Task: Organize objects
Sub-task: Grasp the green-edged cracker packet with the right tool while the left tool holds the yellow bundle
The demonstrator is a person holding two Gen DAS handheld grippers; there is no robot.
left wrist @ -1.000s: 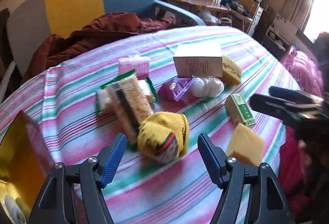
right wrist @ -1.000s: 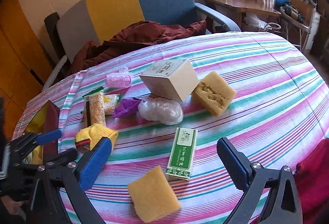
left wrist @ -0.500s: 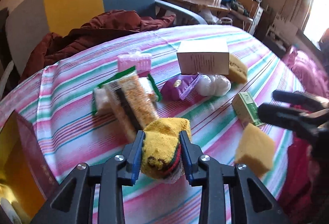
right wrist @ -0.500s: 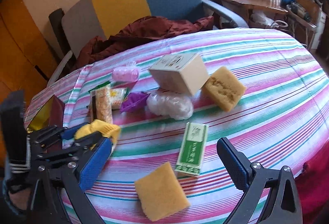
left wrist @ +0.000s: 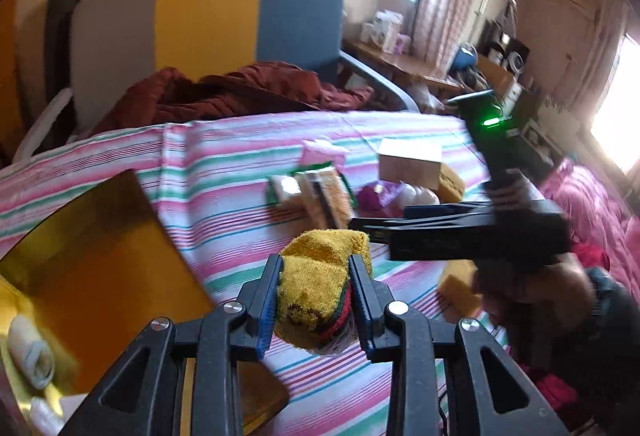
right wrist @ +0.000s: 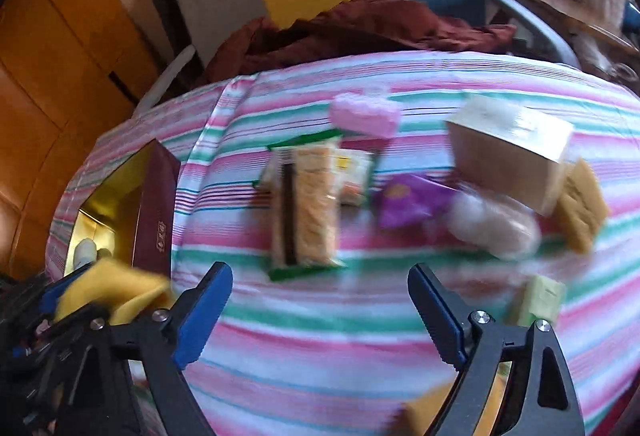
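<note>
So since a second ago my left gripper (left wrist: 314,292) clamped onto the yellow sock bundle (left wrist: 320,276) and lifted it off the striped table (left wrist: 224,203), swinging toward the open gold-lined box (left wrist: 100,260) at the table's left edge. I'm squeezing the sock across its middle so the roll stays together. My guess is that box is where it goes, since other rolled bits already sit inside. My right gripper (right wrist: 320,312) holds nothing; its jaws have just been closing a little but are spread wide over bare cloth near the table's front edge, short of the snack packet (right wrist: 308,203).
</note>
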